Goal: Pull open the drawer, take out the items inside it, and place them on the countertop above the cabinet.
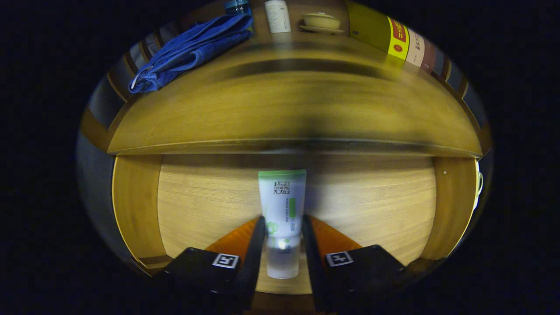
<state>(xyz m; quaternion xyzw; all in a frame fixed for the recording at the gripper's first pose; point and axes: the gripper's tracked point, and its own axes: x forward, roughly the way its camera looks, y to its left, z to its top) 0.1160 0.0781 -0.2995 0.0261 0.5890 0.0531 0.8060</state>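
Tube (282,210), white with a green end, sits between the gripper (283,238) fingers, over the open drawer (197,201) floor. Both fingers press its sides, so the gripper is closed on the tube near its clear cap end. Probably light, soft plastic, a bit slick; squeeze too hard and it could buckle or slip, so a hold low on the body by the stiffer cap looks best. Beyond, the countertop (284,109); far left a blue towel (192,48), far middle a white bottle (277,16) and a small bowl (321,21), far right books (393,37).
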